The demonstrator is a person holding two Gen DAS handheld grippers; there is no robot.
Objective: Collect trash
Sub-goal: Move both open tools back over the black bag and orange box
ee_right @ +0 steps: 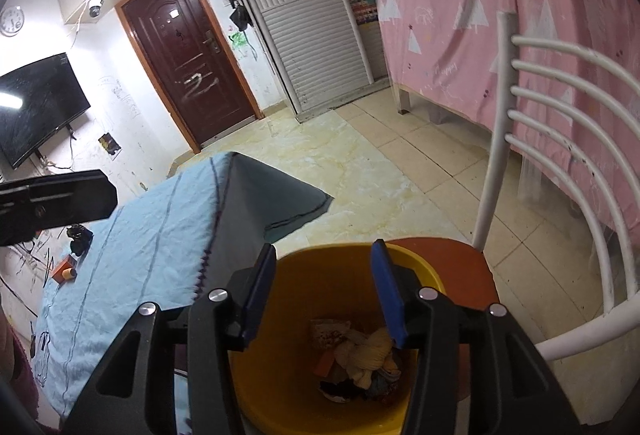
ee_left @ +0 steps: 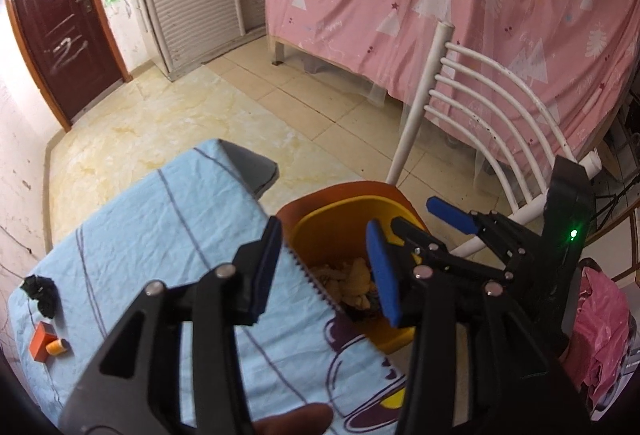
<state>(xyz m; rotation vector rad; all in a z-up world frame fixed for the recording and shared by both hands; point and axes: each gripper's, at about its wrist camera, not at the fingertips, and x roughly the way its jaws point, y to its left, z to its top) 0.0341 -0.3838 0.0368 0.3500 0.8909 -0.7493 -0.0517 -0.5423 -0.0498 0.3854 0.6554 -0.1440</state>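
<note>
Both grippers are empty with their blue pads spread apart: the right gripper (ee_right: 320, 291) hangs right over the yellow bin (ee_right: 424, 271), and the left gripper (ee_left: 326, 267) sits at the table edge just beside it. That bin stands on the orange seat of the white chair (ee_right: 560, 171) and holds a heap of crumpled trash (ee_right: 360, 359), mostly yellowish wads. Back on the blue tablecloth (ee_left: 152, 219), well apart from the bin, there's a black crumpled scrap (ee_left: 40, 293), a small orange box (ee_left: 42, 341) and a little orange spool (ee_left: 57, 347) touching it.
</note>
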